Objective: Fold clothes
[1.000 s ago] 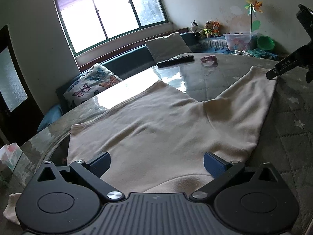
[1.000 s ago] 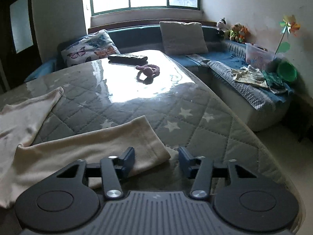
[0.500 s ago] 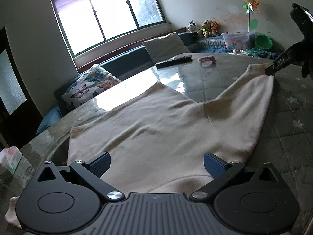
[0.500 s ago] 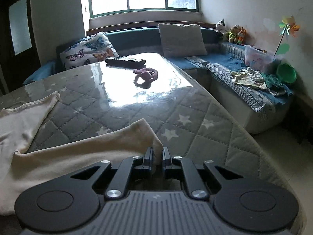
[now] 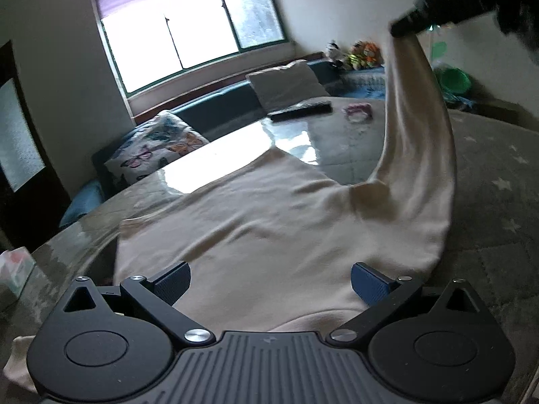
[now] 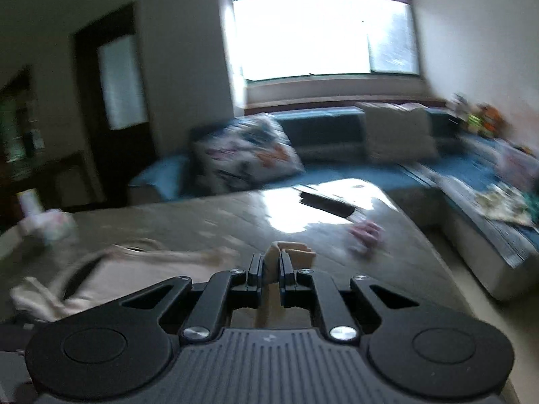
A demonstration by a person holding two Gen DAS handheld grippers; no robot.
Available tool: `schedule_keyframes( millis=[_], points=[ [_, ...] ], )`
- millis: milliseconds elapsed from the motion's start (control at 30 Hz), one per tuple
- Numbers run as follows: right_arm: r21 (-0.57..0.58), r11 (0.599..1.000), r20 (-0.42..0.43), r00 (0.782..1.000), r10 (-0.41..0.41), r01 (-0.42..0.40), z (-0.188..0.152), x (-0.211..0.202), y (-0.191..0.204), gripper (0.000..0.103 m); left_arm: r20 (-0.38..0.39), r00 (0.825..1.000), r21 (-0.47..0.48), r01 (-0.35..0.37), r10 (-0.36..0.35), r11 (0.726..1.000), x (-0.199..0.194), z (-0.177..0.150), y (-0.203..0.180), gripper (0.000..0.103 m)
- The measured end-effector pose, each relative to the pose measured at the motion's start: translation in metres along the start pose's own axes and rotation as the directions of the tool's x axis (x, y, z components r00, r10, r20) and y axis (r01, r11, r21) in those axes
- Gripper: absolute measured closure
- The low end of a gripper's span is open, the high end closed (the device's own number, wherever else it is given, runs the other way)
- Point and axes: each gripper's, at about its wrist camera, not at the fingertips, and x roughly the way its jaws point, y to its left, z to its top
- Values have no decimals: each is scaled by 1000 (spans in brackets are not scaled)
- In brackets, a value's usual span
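Observation:
A cream long-sleeved top lies spread on the quilted table. My left gripper is open, low over the top's near edge, holding nothing. My right gripper is shut on the cuff of the sleeve and holds it up in the air. In the left wrist view the sleeve rises from the table to the right gripper at the upper right. The rest of the top lies lower left in the blurred right wrist view.
A black remote and a pink toy lie on the table's far part. A tissue pack sits at the left edge. A blue sofa with cushions runs under the window, toys to its right.
My right gripper closed on the sleeve cuff, then lifted it up and swung to the left. The sleeve now hangs raised off the table. My left gripper stayed open and still.

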Motion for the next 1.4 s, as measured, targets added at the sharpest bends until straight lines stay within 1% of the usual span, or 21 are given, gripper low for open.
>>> schedule_keyframes(
  millis=[100, 200, 300, 367, 433, 567, 633, 700, 833, 900, 967, 1067, 1133, 1267, 1333, 1400],
  points=[
    [-66, 992, 12, 994, 108, -107, 15, 4, 38, 95, 5, 999, -31, -41, 41, 999, -9, -4, 15, 0],
    [-134, 966, -2, 975, 221, -219, 21, 14, 79, 95, -3, 996, -68, -93, 93, 993, -19, -12, 31, 0],
    [-177, 933, -40, 950, 311, -313, 19, 30, 115, 95, -20, 990, -101, -140, 139, 985, -28, -20, 46, 0],
    [-206, 906, -81, 929, 360, -369, 12, 43, 140, 95, -32, 985, -117, -170, 167, 979, -33, -26, 54, 0],
    [-222, 881, -125, 908, 399, -418, 5, 55, 161, 95, -43, 981, -132, -196, 192, 972, -37, -31, 61, 0],
    [-223, 838, -199, 865, 461, -498, -8, 68, 188, 89, -66, 973, -153, -231, 223, 961, -42, -38, 71, 0],
    [-241, 831, -200, 863, 463, -502, -10, 65, 190, 86, -73, 970, -162, -241, 232, 957, -44, -41, 75, 0],
    [-258, 835, -203, 872, 445, -486, -9, 64, 182, 80, -74, 968, -168, -248, 239, 954, -46, -41, 79, 0],
    [-303, 851, -240, 899, 367, -429, -18, 64, 161, 75, -65, 968, -187, -248, 240, 950, -47, -39, 80, 0],
    [-319, 857, -278, 904, 323, -405, -29, 66, 148, 75, -61, 969, -197, -246, 238, 949, -47, -37, 80, 1],
    [-311, 866, -325, 900, 289, -391, -46, 68, 134, 75, -60, 971, -204, -237, 229, 950, -44, -36, 80, 2],
    [-271, 880, -380, 884, 274, -389, -71, 70, 119, 75, -58, 974, -208, -225, 217, 952, -39, -32, 79, 10],
    [-256, 887, -396, 878, 267, -385, -83, 71, 113, 75, -57, 976, -206, -219, 212, 954, -36, -30, 78, 13],
    [-261, 886, -401, 878, 262, -384, -87, 70, 110, 75, -70, 975, -203, -219, 209, 954, -27, -29, 79, 18],
    [-264, 885, -403, 878, 260, -383, -89, 70, 108, 73, -84, 973, -216, -229, 216, 949, -23, -30, 82, 18],
    [-273, 886, -386, 886, 256, -375, -84, 72, 108, 69, -98, 970, -231, -242, 225, 943, -18, -31, 85, 17]
  ],
)
